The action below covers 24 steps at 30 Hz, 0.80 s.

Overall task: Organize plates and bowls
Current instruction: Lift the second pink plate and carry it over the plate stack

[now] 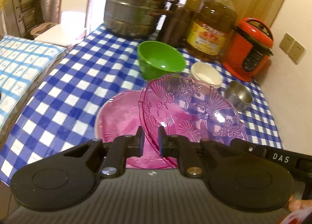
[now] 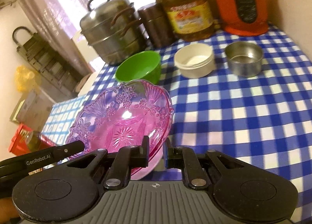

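From the left wrist view, the left tongs [image 1: 151, 142] are closed on the near rim of a pink glass dish [image 1: 187, 111], which is tilted and lifted above the desk [image 1: 74, 79] with its blue and white checked cloth. Under it and to the left lies a second pink plate [image 1: 119, 118]; the tongs and the dish cover its near and right parts, so I cannot tell if the two touch. Behind them stand a green bowl [image 1: 161, 60], a white bowl [image 1: 206, 74] that seems to be a small stack, and a small steel bowl [image 1: 238, 95]. At the back are a steel steamer pot [image 1: 134, 5], an oil bottle [image 1: 212, 27] and a red cooker [image 1: 251, 48]. The other tool enters at the right edge and is cut off there; a bit of a hand shows in the bottom corner.

From the right wrist view, the right tongs [image 2: 156, 150] are closed on the opposite rim of the same pink glass dish [image 2: 124, 120]. The second pink plate [image 2: 150, 167] shows only as a pale edge below it. The left tool comes in from the left, but its tip is hidden behind the dish. The green bowl [image 2: 138, 66], white bowl [image 2: 195, 60] and steel bowl [image 2: 243, 58] stand apart in a row on the desk [image 2: 243, 122]. The top of the red cooker [image 2: 239, 1] is cut off.
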Available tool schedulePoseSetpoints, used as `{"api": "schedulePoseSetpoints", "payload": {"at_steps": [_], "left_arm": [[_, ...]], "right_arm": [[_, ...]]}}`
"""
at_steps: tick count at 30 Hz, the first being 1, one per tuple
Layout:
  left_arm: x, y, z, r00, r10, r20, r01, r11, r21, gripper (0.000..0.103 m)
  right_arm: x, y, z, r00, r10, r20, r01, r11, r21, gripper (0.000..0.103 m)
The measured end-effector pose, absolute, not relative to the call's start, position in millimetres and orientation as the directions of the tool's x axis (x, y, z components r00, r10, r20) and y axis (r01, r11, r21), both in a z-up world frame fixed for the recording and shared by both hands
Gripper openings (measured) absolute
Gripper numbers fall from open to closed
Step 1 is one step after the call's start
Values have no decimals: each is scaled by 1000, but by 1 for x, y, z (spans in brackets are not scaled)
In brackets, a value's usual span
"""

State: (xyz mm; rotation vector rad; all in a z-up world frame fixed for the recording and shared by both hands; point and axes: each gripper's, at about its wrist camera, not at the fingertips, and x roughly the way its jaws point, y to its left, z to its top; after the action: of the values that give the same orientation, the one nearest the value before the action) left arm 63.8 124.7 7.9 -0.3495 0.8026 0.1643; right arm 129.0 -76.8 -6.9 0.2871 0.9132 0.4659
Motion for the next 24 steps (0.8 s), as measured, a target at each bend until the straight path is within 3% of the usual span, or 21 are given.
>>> {"api": "schedulePoseSetpoints", "payload": {"at_steps": [24], "left_arm": [[88,173,-39,627,32,-779,-342,909,-237,13]], "right_arm": [[168,-23,-53,426,494,-758,-274,869,413,14]]}}
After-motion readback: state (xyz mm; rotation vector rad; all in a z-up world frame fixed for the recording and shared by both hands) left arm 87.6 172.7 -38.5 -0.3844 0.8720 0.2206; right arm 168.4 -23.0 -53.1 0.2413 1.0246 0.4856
